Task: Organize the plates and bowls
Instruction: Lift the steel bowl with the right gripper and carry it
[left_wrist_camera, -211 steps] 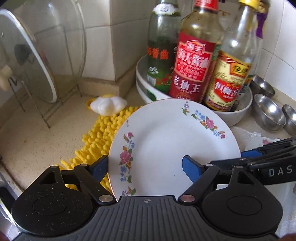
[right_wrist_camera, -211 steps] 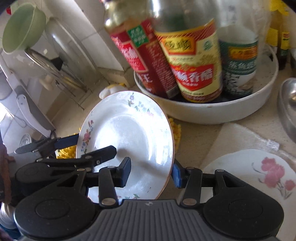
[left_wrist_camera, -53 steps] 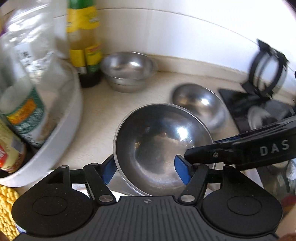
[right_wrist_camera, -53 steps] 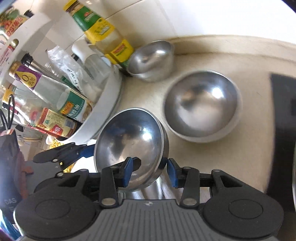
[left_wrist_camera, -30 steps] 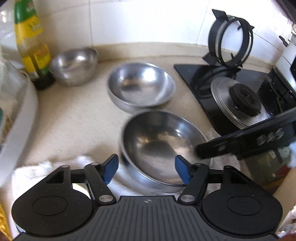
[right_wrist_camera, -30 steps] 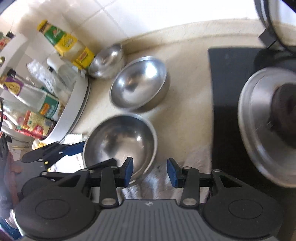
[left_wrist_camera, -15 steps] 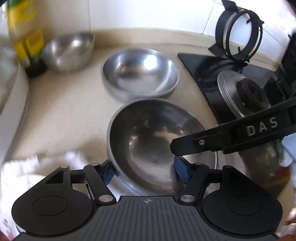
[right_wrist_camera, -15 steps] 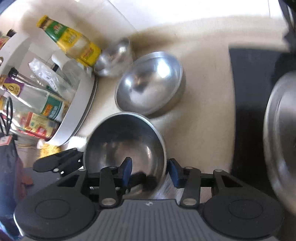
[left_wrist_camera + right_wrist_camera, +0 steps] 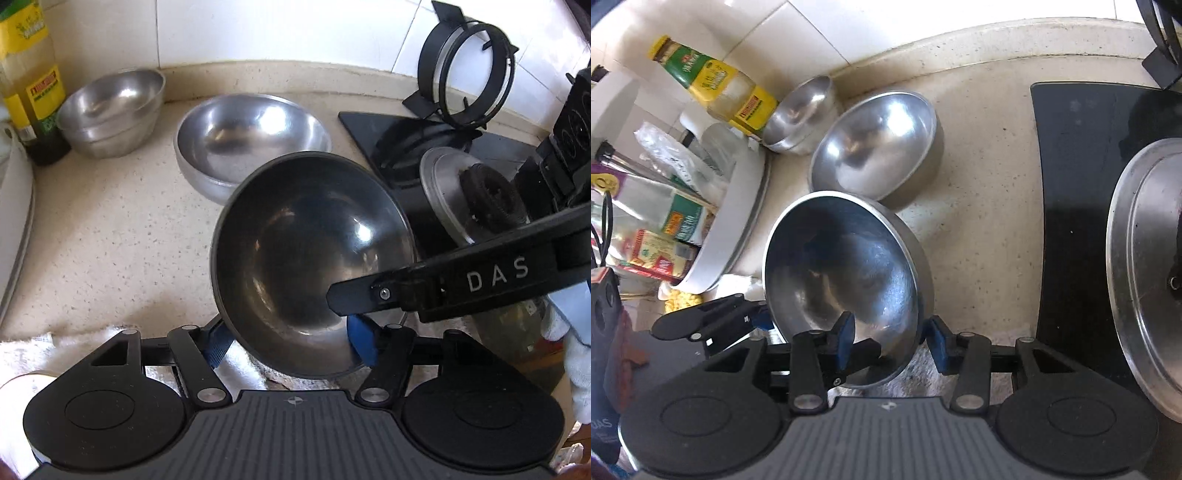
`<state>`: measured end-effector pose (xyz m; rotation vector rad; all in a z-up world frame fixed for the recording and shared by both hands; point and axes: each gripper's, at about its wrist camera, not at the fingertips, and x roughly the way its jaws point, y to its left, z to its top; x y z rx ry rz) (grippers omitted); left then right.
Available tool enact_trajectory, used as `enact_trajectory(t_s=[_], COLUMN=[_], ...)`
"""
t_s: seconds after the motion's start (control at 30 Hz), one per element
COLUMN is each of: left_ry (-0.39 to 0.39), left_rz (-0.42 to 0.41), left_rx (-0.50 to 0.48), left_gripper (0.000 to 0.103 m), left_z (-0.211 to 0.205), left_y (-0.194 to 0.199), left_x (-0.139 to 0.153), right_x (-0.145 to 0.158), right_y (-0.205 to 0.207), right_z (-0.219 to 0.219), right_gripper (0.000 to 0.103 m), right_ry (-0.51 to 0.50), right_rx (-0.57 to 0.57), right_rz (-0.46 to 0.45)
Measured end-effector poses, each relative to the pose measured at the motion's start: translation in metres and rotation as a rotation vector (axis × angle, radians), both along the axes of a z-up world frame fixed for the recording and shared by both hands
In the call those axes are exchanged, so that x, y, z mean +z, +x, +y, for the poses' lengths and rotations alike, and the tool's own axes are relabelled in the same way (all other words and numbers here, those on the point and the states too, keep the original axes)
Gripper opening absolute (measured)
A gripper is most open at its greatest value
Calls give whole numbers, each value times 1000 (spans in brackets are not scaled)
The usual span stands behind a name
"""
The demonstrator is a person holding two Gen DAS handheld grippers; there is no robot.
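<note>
**Two Grippers, One Steel Bowl**

While both grippers reach in from opposite sides, a big steel bowl sits tilted between them, its near edge low over a white towel on the counter. The left gripper has its blue pads on either side of the bowl's near edge. Its jaws are partly open around the bowl, and the pads seem to touch the sides. The right gripper straddles the bowl's rim, with one blue pad inside the bowl and the other outside. The inner pad looks to touch the metal, but the outer one seems to stand a little off, so I cannot tell if it truly pinches.

Just behind the held bowl rests a second steel bowl, upright on the counter. Farther back, near the wall, a smaller bowl stands beside a yellow bottle. A black stove with a round metal plate lies off to the side.
</note>
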<state>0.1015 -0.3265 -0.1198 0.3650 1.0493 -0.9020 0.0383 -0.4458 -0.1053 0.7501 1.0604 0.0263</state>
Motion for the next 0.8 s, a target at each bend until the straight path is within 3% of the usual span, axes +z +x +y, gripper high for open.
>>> enact_trajectory(t_s=[0.07, 0.17, 0.37, 0.6, 0.7, 0.8], left_ry=[-12, -14, -72, -76, -52, -16], left_rz=[6, -3, -25, -61, -31, -30], left_rx=[-12, -12, 129, 226, 246, 272], left_gripper=[73, 73, 79, 80, 77, 65], left_z=[5, 13, 30, -1, -13, -19], left_y=[-1, 4, 46, 89, 105, 116], left_x=[5, 11, 34, 34, 21, 8], right_x=[0, 9, 37, 2, -8, -11], right_y=[1, 0, 21, 77, 84, 88], right_z=[-5, -17, -48, -56, -55, -54], right_gripper=[56, 56, 60, 60, 60, 47], right_ry=[22, -55, -143, -145, -121, -139], right_rx=[17, -9, -84, -105, -87, -78], right_rz=[23, 33, -73, -19, -13, -19])
